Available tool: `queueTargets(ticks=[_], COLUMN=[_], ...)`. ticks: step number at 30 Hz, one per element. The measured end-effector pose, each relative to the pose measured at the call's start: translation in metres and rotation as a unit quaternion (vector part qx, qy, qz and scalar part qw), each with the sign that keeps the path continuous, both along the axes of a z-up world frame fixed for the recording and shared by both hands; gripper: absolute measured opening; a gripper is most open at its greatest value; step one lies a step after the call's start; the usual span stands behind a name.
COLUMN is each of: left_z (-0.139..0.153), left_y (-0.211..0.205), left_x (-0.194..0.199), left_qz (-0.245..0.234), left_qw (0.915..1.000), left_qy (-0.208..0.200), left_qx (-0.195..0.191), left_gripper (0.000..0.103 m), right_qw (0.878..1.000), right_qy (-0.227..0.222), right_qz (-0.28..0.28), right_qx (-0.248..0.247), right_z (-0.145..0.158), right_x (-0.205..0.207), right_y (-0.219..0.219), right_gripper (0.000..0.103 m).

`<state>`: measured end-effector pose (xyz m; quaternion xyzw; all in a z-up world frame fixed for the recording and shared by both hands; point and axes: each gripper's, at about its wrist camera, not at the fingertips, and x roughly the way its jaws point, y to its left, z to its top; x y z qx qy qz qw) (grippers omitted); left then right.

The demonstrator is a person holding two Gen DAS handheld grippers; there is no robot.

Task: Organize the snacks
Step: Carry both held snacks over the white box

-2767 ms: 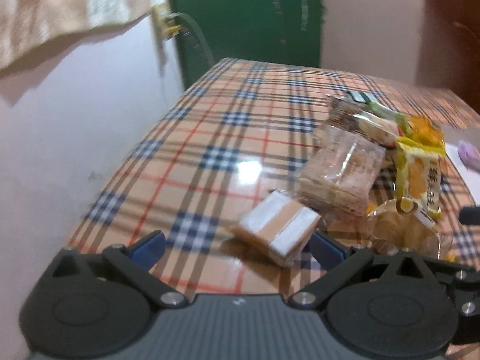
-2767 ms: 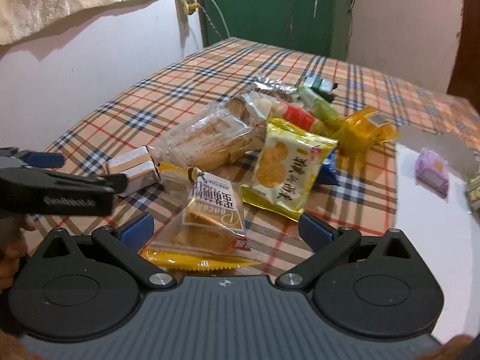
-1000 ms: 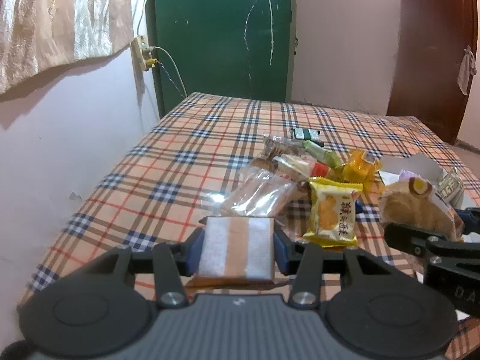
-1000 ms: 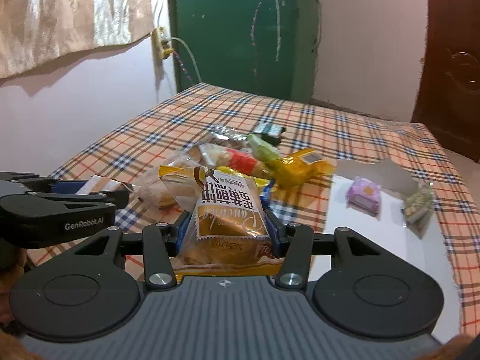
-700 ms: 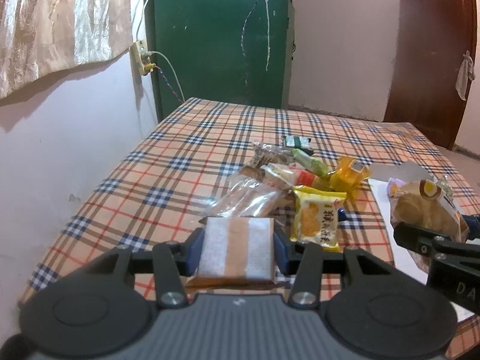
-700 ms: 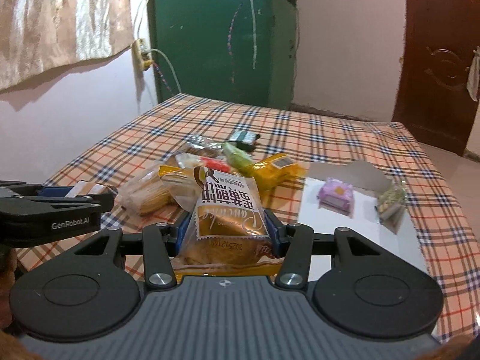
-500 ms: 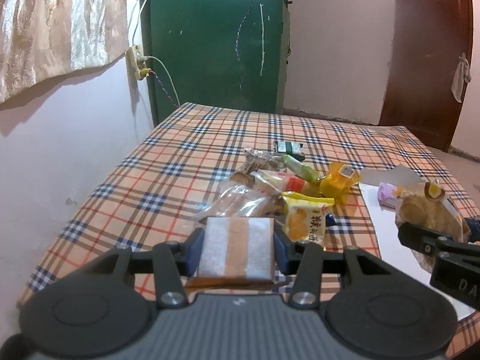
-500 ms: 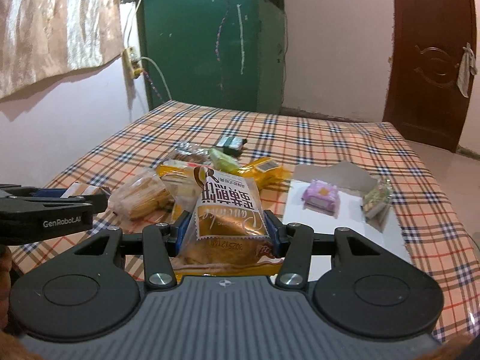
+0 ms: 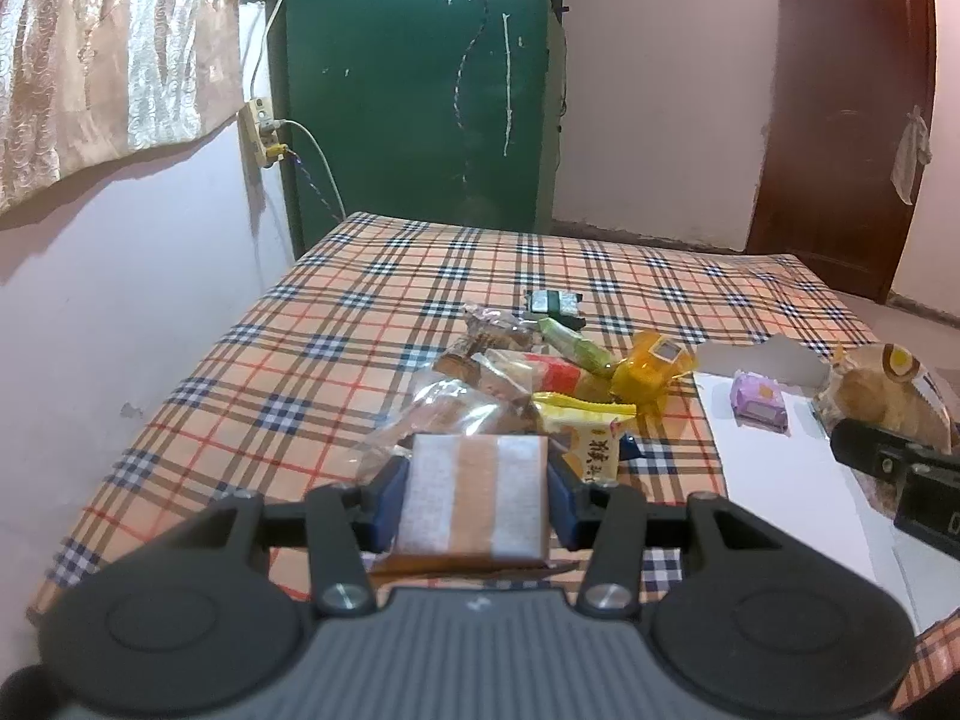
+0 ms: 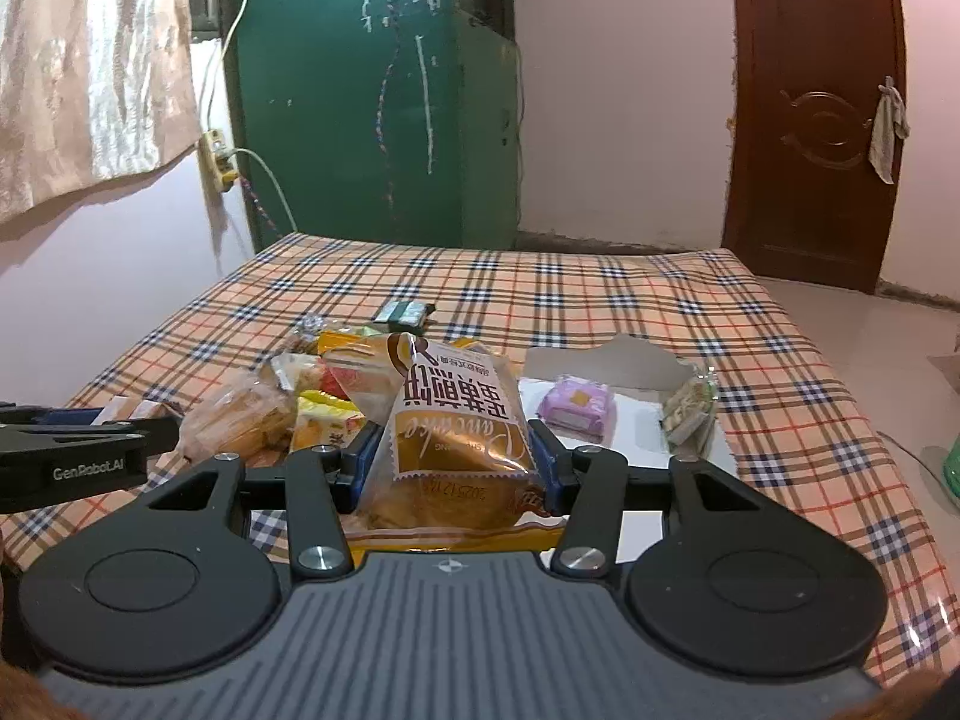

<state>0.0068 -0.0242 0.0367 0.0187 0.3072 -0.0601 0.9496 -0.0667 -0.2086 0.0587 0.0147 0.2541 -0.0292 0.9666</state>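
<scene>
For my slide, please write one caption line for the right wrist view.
Right gripper holds a gold pancake packet above the plaid table; purple snack already lies on the white tray.

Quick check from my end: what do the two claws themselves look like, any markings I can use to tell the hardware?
Both match: the left claw and right claw have black linkage arms with silver screws, blue finger pads, and a grey ribbed body. White "GenRobot.AI" lettering runs along the left one's side.

Right tongs (image 10: 453,462) clamp gold pancake packet (image 10: 456,426), held above plaid bench (image 10: 600,294). White tray (image 10: 636,438) holds purple packet (image 10: 577,408). Left tongs (image 10: 90,438) alongside.
</scene>
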Motion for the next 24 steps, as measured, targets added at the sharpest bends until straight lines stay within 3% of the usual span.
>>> queueTargets(ticks=[24], left_z=[0.008], left_y=[-0.022], left_x=[0.001], left_qz=[-0.025], left_qw=[0.9997], left_qy=[-0.005], left_qx=[-0.001], left_gripper=[0.047], right_qw=[0.998], right_qy=[-0.02], right_qz=[-0.064], right_qx=[0.002], right_z=[0.01], right_x=[-0.02], right_y=[-0.043], right_gripper=[0.061])
